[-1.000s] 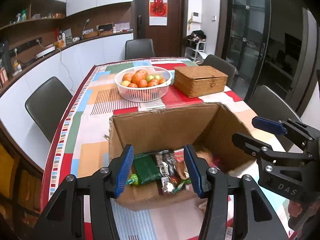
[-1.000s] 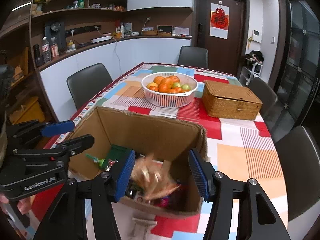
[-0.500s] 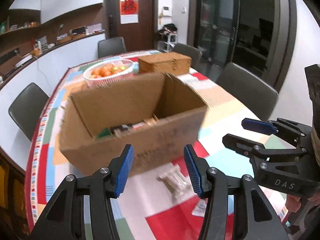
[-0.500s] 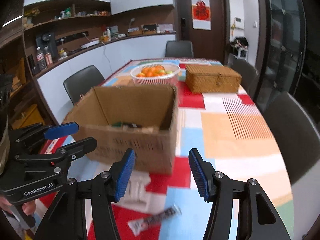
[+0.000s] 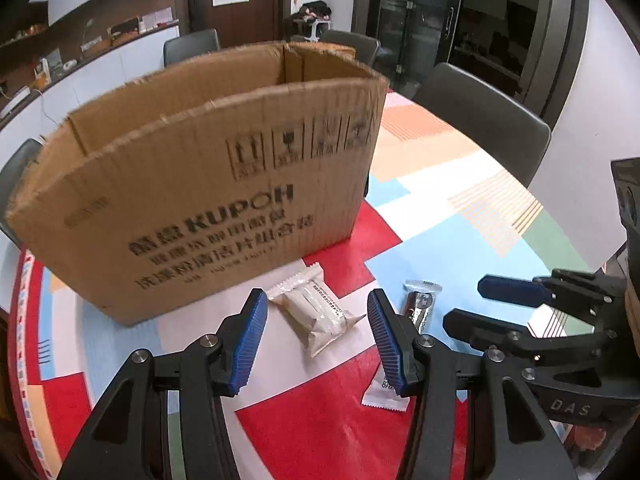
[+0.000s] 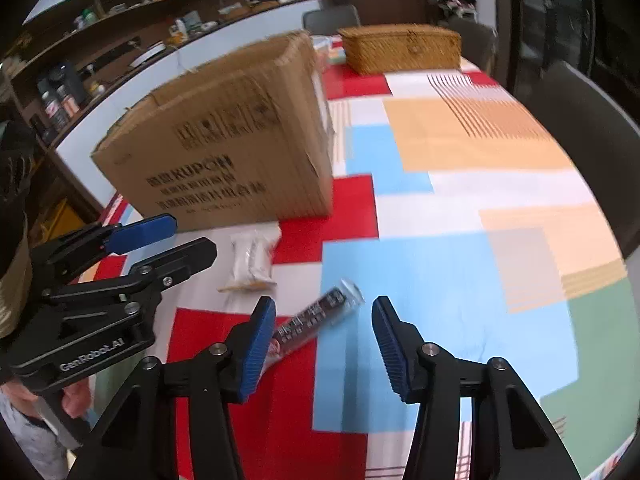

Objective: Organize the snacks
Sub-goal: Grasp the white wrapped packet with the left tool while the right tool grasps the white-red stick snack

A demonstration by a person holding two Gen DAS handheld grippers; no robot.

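Note:
A brown cardboard box (image 5: 208, 184) marked KUPOH stands on the table; it also shows in the right wrist view (image 6: 228, 148). Its inside is hidden. A pale beige snack pack (image 5: 316, 316) lies in front of it, just beyond my open, empty left gripper (image 5: 316, 344); the pack also shows in the right wrist view (image 6: 252, 260). A dark bar-shaped snack (image 6: 312, 320) lies between the fingertips of my open, empty right gripper (image 6: 324, 344), close to the left finger. The bar (image 5: 420, 304) and the right gripper (image 5: 484, 308) also show in the left wrist view. The left gripper (image 6: 176, 240) shows in the right wrist view.
A colourful patchwork tablecloth (image 6: 460, 152) covers the table. A woven wicker box (image 6: 400, 48) sits at the far end. Dark chairs (image 5: 480, 108) stand around the table. A counter with shelves (image 6: 120, 40) runs along the left wall.
Both grippers have come down from above the box to the table in front of it. The box's inside has dropped from sight; the beige pack and dark bar now lie close before the fingers.

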